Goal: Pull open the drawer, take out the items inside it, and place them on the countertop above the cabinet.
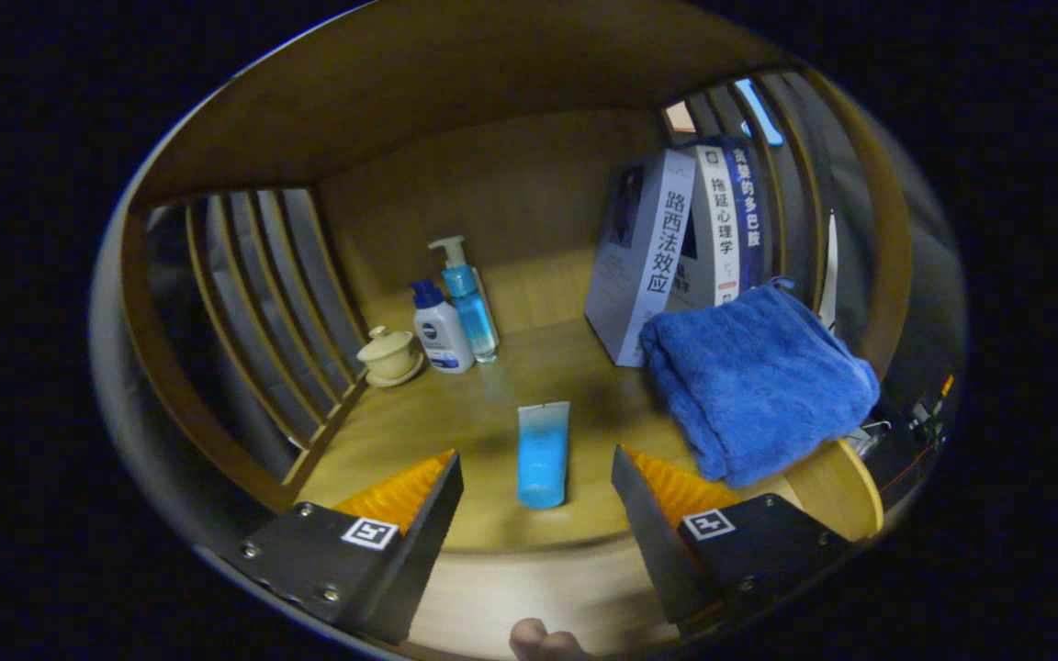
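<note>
The tool [536, 477] has its two fingers spread wide apart, pinching nothing. One blue tube [543, 454] lies flat on the wooden counter [455, 413], in the gap between the fingers and touching neither of them.

All positions below are given relative to the blue tube.

- Folded blue towel [759, 386], quantity one: to the right of the tube, near it but apart, resting on the counter with its lower edge close to the right finger.
- Books [676, 239], quantity three: beyond the tube and to its right, standing upright behind the towel, spines facing the tool. The spines carry printed Chinese characters.
- Pump bottles, quantity two: beyond the tube and to its left, standing just beside each other. The white bottle [442, 332] has a dark blue pump head and a dark round logo; its wording is too small to read. The clear blue bottle [472, 303] has a white pump head and stands just behind the white one.
- Cream lidded cup [388, 353], quantity one: further left than the pump bottles, seated on a saucer, close to the slatted side rail [253, 294].

Part of a person's finger [538, 641] shows below the tool.
</note>
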### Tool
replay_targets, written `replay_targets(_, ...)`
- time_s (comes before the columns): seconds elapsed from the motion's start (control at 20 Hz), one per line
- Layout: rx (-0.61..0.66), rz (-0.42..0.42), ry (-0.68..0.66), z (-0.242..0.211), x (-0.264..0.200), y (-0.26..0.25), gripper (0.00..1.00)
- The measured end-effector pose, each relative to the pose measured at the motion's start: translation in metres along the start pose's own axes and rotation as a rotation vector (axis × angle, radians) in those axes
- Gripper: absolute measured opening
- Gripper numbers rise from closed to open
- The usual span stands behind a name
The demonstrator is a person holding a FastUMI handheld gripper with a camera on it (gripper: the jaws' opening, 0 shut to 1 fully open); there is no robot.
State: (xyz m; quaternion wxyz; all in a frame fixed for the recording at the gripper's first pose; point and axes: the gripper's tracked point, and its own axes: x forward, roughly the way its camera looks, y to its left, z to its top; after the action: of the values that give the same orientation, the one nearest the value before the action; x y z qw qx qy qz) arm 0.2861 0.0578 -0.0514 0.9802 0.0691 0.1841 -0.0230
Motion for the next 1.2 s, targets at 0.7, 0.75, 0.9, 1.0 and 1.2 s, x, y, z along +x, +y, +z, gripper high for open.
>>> replay_targets(0.7,-0.099,-0.050,-0.219,-0.069,-0.181,-0.038,0.99)
replay_targets(0.75,-0.099,-0.061,-0.223,-0.079,-0.184,-0.044,1.00)
replay_targets(0.9,-0.090,-0.096,-0.247,-0.106,-0.190,-0.059,1.00)
replay_targets(1.0,-0.091,-0.101,-0.282,-0.117,-0.195,-0.067,0.99)
replay_targets(1.2,-0.109,-0.113,-0.303,-0.151,-0.204,-0.082,1.00)
